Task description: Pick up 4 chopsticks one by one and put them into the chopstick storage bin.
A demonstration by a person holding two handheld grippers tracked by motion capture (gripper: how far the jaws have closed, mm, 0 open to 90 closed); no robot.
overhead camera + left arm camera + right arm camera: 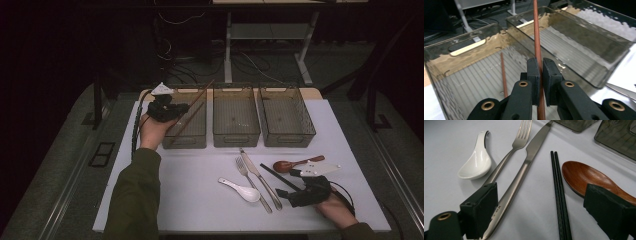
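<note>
We found the left gripper (541,75) clamped tight on a reddish-brown chopstick (537,37), holding it tilted over the leftmost bin (192,135) — a second brown chopstick (503,75) lay on that bin's ribbed floor. Two more bins, the middle bin (236,135) and the right bin (287,137), stood beside it. The right gripper (544,212) rested low on the white table (200,200), its jaws spread wide and holding nothing — between them lay the black chopsticks (559,195), with the knife (524,170), fork (509,157), white spoon (475,162) and wooden spoon (586,177) close by.
</note>
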